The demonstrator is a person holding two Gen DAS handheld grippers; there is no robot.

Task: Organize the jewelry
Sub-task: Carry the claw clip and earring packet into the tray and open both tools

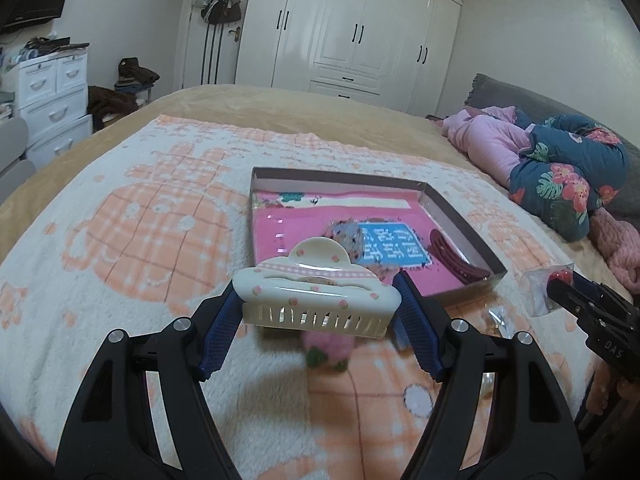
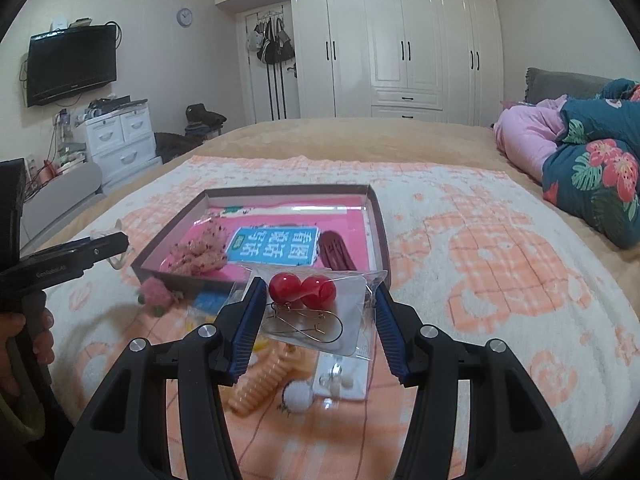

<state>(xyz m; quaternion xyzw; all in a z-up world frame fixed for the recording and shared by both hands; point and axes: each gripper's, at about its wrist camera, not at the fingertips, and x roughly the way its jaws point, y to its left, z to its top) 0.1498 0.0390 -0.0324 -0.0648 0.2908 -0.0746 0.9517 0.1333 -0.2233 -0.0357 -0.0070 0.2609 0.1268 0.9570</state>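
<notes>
The cream plastic hair claw clip dotted with small pink flowers [image 1: 316, 296] sat clamped between the blue ribbed pads of the left claw [image 1: 318, 312], held clear of the bed, its toothed edge facing the camera. Behind it, toward twelve o'clock, lay the shallow brown cardboard box lined in pink [image 1: 464, 216], resting on the white and peach checked fleece blanket [image 1: 120, 240]. Inside the box were a fluffy speckled scrunchie [image 1: 344, 236], a blue printed card [image 1: 394, 250] and a dark red hair comb [image 1: 456, 260] near the box's right wall.

In the right wrist view, the right claw [image 2: 318, 308] gripped a clear plastic packet holding two round red bead earrings on wire hooks [image 2: 302, 290]; the packet's edges were pressed by both blue pads. Below it on the blanket, toward six o'clock, lay a peach spiral hair tie [image 2: 260, 380], a white pompom [image 2: 298, 398] and a clear packet of pale beads [image 2: 340, 378]. At about ten o'clock a pink knitted strawberry ornament [image 2: 154, 292] lay just beside the box's near corner.

A hand [image 2: 20, 344] at the left edge held the other tool's grip. The tan bedspread [image 2: 360, 136] stretched beyond the blanket, with a floral navy quilt [image 2: 600, 176] at two o'clock and white glossy wardrobes [image 2: 400, 48] at twelve.
</notes>
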